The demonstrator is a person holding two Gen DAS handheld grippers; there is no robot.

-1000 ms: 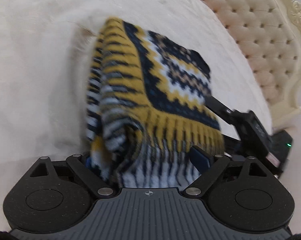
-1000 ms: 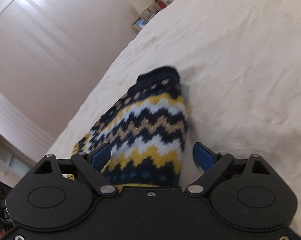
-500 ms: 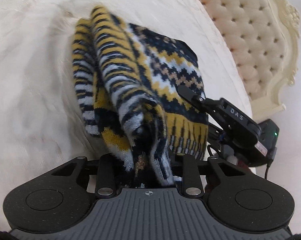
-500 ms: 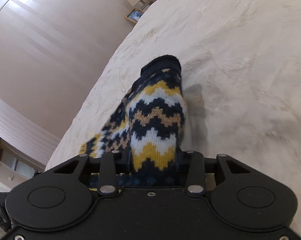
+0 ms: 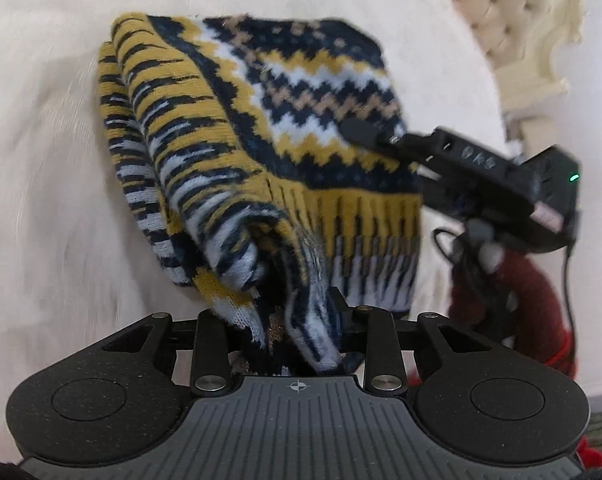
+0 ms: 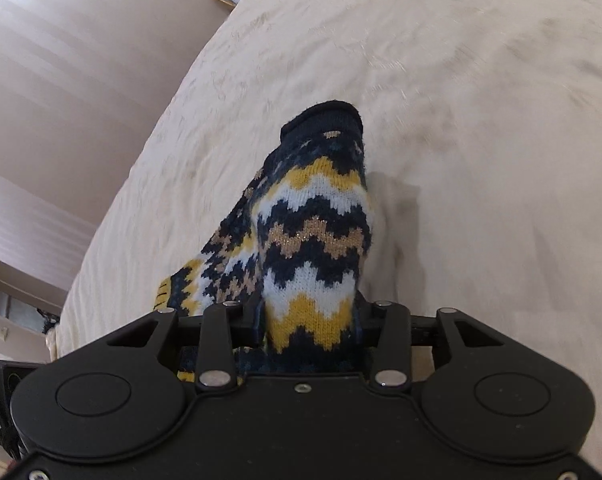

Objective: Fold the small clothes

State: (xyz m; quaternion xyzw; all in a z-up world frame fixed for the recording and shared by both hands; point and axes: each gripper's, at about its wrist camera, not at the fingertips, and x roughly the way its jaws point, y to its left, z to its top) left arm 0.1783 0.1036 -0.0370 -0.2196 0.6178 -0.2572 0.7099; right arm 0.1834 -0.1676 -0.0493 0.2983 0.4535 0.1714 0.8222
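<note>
My left tongs [image 5: 289, 336] and right tongs [image 6: 309, 320] each pinch the zigzag-knit sweater [image 5: 261, 152], bunched above the cream bed [image 6: 461, 120].

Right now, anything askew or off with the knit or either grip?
Nothing damaged. The patterned knit sweater is bunched and twisted, not flat: the left gripper pinches a crumpled wad near the ribbed hem, the right gripper a fold. It hangs over the bedspread.
</note>
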